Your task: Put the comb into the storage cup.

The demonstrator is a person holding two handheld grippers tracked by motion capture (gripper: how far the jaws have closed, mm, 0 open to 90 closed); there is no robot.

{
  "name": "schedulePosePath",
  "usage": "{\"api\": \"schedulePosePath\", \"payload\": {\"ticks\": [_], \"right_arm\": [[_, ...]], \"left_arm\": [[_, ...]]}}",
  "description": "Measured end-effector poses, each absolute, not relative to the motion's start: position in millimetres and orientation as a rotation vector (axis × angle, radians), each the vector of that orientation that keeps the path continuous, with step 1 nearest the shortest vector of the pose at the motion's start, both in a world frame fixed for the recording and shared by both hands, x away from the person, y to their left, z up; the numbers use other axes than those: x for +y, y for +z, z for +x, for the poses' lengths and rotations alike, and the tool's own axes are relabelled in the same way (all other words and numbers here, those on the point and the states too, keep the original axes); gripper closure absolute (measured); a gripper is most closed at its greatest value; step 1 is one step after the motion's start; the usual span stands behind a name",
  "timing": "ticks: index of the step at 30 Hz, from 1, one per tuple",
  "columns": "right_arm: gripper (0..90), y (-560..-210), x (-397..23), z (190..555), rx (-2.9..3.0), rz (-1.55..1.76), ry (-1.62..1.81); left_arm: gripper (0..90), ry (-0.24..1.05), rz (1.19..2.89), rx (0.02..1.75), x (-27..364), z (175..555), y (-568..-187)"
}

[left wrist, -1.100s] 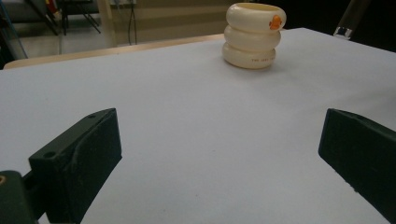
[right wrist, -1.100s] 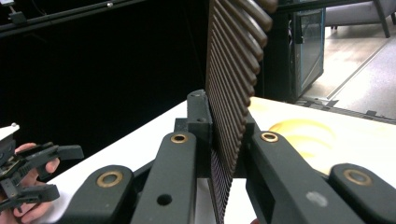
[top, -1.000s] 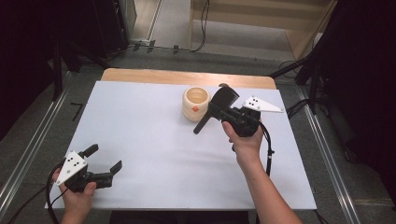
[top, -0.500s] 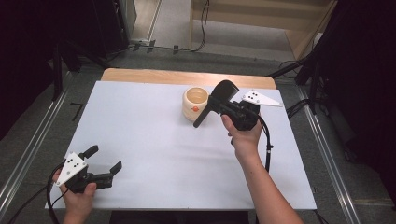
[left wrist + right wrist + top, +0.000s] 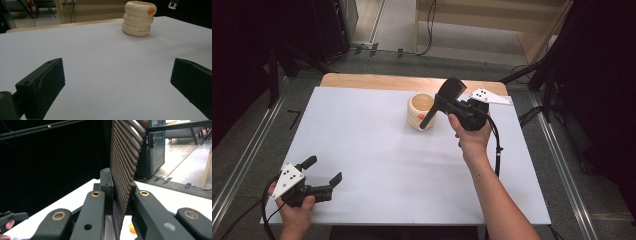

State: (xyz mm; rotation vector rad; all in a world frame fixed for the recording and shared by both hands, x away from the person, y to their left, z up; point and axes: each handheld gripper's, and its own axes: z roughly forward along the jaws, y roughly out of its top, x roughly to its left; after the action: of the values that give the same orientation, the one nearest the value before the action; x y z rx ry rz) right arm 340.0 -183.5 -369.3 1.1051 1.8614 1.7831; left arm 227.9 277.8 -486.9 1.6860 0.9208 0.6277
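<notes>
A cream ribbed cup [image 5: 418,111] with an orange mark stands upright at the back middle of the white tabletop [image 5: 377,150]; the left gripper view has the cup [image 5: 138,18] far ahead. My right gripper [image 5: 439,106] hovers just right of the cup and partly over its rim, its jaws pointing left. In the right gripper view its ribbed pads [image 5: 125,165] lie pressed together, so it is shut on nothing. My left gripper [image 5: 323,171] rests near the front left corner, open and empty, with the jaws wide apart in its own view [image 5: 117,80].
A wooden strip [image 5: 362,80] runs along the table's back edge. Metal rails [image 5: 242,170] flank both sides. A cable [image 5: 497,145] trails from the right gripper along the forearm. Dark equipment stands beyond the table.
The right hand has drifted a little up and towards the back, still beside the cup. The left hand has stayed put.
</notes>
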Motion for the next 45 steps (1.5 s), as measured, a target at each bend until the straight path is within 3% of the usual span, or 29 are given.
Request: {"api": "schedulePosePath", "payload": {"ticks": [45], "right_arm": [[82.4,-358,-186,382,1.766,1.060,1.746]], "left_arm": [[0.0,0.632,1.689,0.917,277,227,-487]]}}
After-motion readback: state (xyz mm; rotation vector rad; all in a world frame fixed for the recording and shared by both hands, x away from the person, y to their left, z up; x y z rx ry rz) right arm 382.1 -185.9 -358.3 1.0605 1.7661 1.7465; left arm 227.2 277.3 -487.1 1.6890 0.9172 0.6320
